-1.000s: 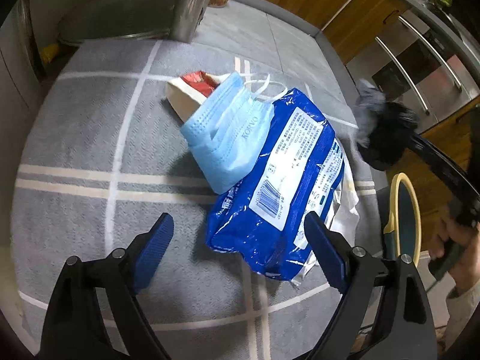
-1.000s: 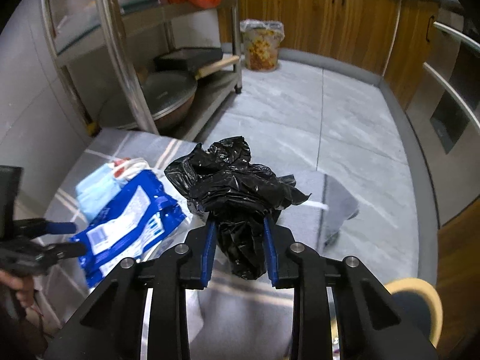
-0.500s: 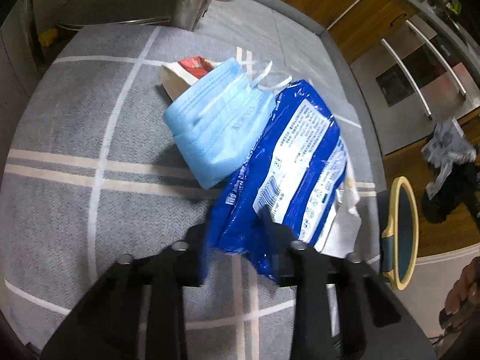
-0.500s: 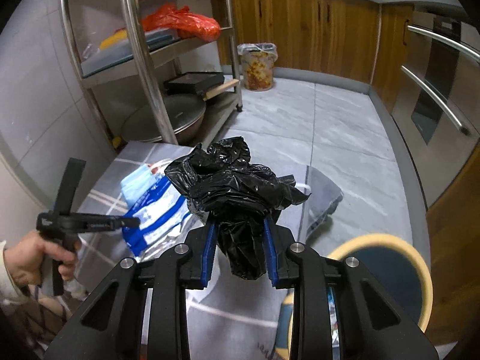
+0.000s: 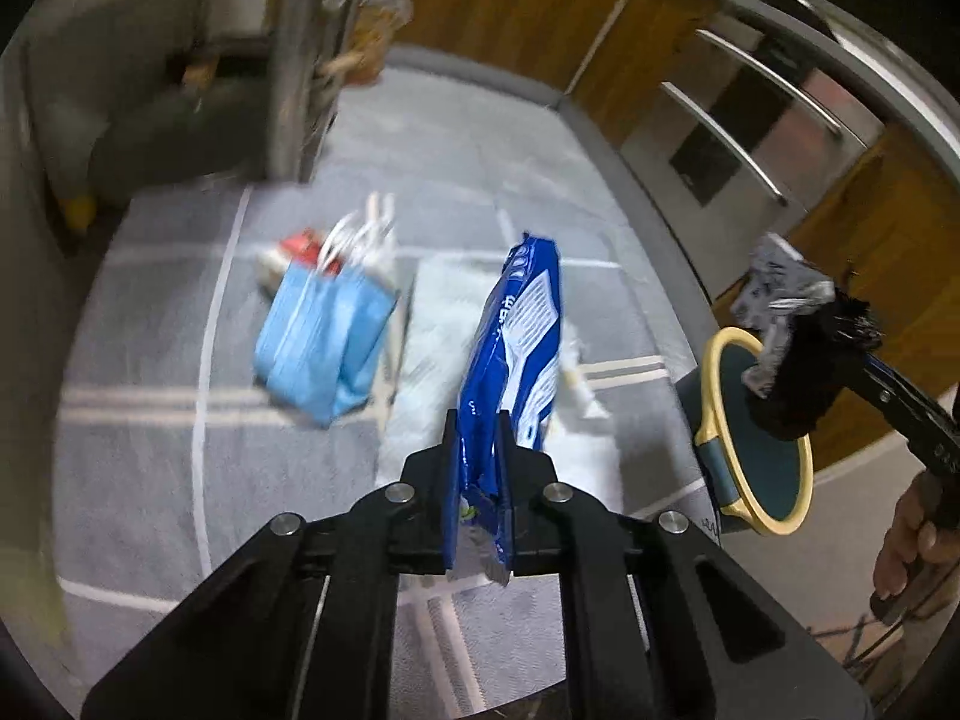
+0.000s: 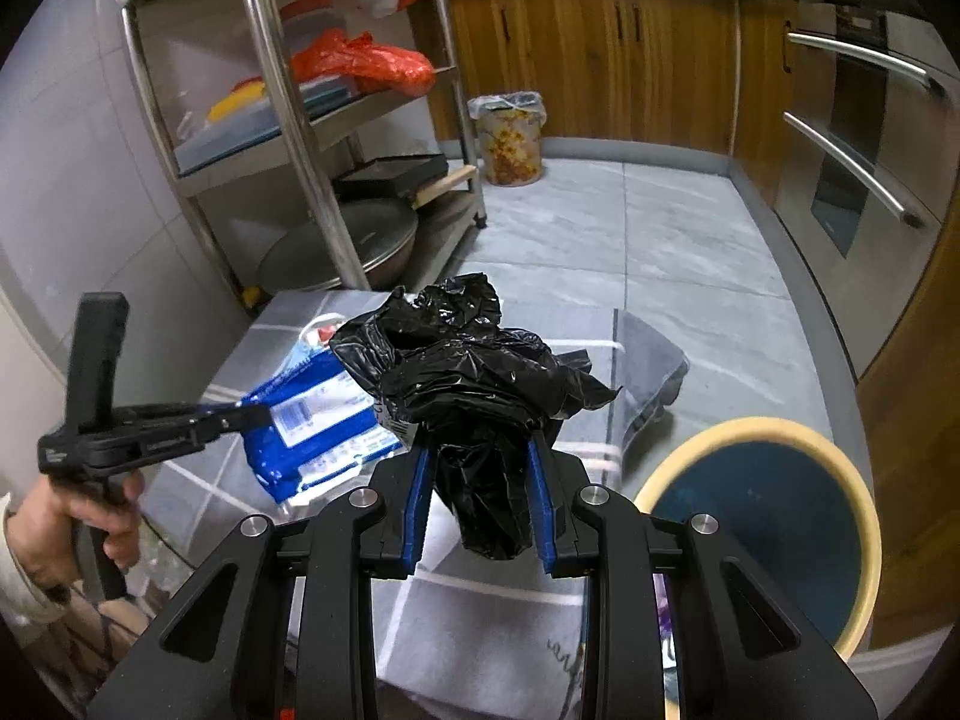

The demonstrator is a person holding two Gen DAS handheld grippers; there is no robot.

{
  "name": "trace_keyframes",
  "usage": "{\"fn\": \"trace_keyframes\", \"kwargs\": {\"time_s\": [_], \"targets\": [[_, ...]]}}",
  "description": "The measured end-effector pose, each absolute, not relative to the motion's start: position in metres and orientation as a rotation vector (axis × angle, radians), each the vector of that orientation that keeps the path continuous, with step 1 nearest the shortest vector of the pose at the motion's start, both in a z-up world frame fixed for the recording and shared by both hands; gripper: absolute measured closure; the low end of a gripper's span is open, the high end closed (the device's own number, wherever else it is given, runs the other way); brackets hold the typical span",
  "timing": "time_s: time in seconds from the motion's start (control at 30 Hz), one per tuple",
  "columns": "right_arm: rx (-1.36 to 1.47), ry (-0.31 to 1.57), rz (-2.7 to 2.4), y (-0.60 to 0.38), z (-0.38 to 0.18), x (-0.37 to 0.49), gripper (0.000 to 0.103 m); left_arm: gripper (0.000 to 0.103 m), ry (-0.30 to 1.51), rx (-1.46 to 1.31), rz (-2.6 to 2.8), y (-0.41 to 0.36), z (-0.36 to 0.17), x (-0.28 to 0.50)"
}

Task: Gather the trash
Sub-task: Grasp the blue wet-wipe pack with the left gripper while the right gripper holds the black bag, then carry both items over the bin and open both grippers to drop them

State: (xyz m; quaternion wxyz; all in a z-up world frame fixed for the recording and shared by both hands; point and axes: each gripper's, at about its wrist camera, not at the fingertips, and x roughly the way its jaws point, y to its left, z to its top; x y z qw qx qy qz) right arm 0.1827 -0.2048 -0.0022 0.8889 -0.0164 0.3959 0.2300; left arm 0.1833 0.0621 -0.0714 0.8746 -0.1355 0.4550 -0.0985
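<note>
My left gripper (image 5: 477, 420) has its jaws closing on the lower end of a blue plastic packet (image 5: 522, 336), which hangs edge-on above the grey rug (image 5: 150, 330). From the right wrist, the same packet (image 6: 318, 426) shows at the left gripper (image 6: 258, 414). On the rug lie a light blue face mask (image 5: 324, 336), a red and white wrapper (image 5: 294, 249) and white paper (image 5: 438, 348). My right gripper (image 6: 480, 456) is shut on a crumpled black plastic bag (image 6: 468, 360). A round dark bin with a yellow rim (image 6: 720, 429) stands below it to the right.
A steel rack (image 6: 270, 90) with pans and bags stands at the back left. A lined floral waste bin (image 6: 510, 138) sits by the wooden cabinets (image 6: 600, 60). Oven fronts with bar handles (image 6: 852, 150) line the right side. The person's hand (image 6: 90, 516) grips the left tool.
The left gripper went from wide open to pinching the blue packet and lifted it off the rug, turning it on edge. The right gripper rose and shifted right with the black bag.
</note>
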Motion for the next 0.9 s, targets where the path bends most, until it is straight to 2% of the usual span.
{"fn": "trace_keyframes", "kwargs": {"time_s": [0.27,0.6,0.9], "targets": [[0.028,0.808,0.449,-0.223,0.001,0.16,0.073,0.095,0.844,-0.093,-0.261,0.022,-0.024,0.167],[0.107,0.772,0.408,-0.257,0.006,0.142,0.073,0.095,0.742,-0.031,-0.316,-0.012,0.019,0.146],[0.185,0.775,0.363,-0.291,0.001,0.141,0.073,0.097,0.735,0.001,-0.326,-0.026,0.023,0.147]]}}
